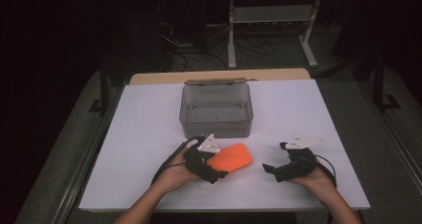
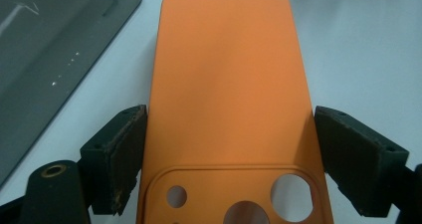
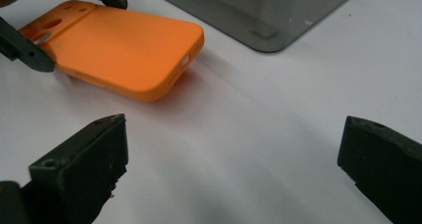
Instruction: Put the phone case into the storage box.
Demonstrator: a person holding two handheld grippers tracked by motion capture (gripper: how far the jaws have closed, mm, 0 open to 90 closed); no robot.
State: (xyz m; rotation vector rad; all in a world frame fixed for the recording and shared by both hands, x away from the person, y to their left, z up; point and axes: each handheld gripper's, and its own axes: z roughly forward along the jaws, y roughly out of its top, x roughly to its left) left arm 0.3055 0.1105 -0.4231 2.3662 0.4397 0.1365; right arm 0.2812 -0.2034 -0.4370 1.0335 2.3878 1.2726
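The left gripper (image 1: 217, 170) pinches the orange phone case (image 1: 230, 157) (camera end); the right gripper (image 1: 271, 170) stands spread, empty.

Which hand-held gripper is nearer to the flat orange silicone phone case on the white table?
Left. The left hand-held gripper has its jaws on either side of the flat orange silicone phone case, at the camera-cutout end. The right hand-held gripper sits apart, open over bare table beside it.

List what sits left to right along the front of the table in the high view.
left gripper → orange phone case → right gripper
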